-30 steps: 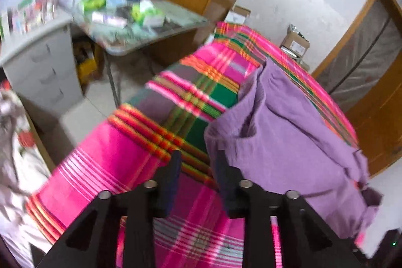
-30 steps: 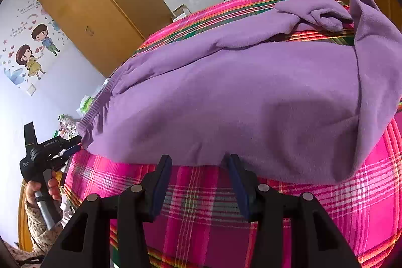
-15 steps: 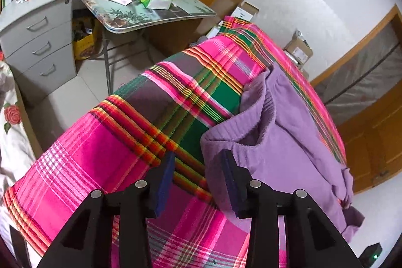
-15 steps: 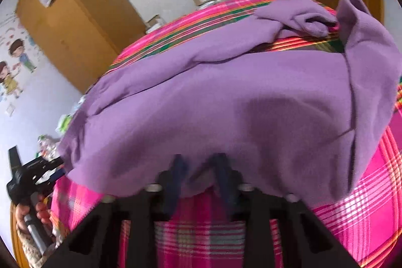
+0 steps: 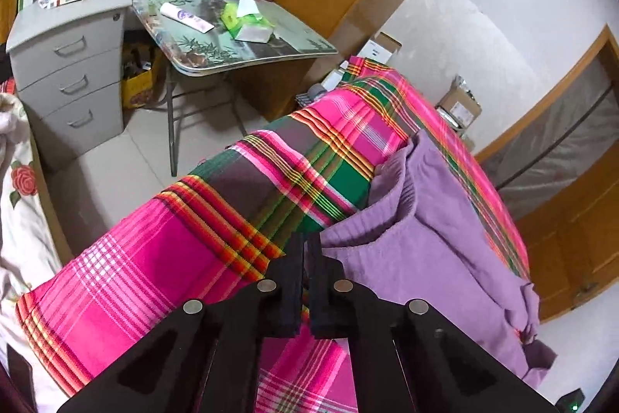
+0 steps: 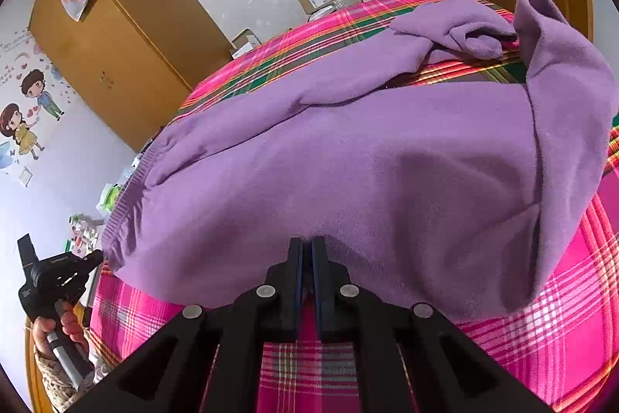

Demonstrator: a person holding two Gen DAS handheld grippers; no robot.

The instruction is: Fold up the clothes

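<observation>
A purple fleece garment [image 5: 425, 258] with a ribbed waistband lies spread on a bed under a pink plaid sheet [image 5: 174, 258]. My left gripper [image 5: 307, 244] sits at the waistband's near corner. Its jaws are closing to shut, and the purple corner is pinched at their tips. In the right wrist view the garment [image 6: 348, 161] fills the middle, with one leg end folded over at the right. My right gripper [image 6: 307, 242] is at the near edge, jaws closing to shut, and the fabric puckers between them. The left gripper [image 6: 98, 256] also shows there, held by a hand.
Left of the bed stand a grey drawer cabinet [image 5: 73, 64] and a folding table [image 5: 240, 41] with tissue packs. Cardboard boxes [image 5: 460, 103] sit by the far wall. A wooden wardrobe [image 6: 116, 37] stands behind. Flowered bedding [image 5: 15, 180] lies at far left.
Both grippers went from open to shut. The right one closed in on the garment's near edge and pinched it. The left one closed at the waistband corner.
</observation>
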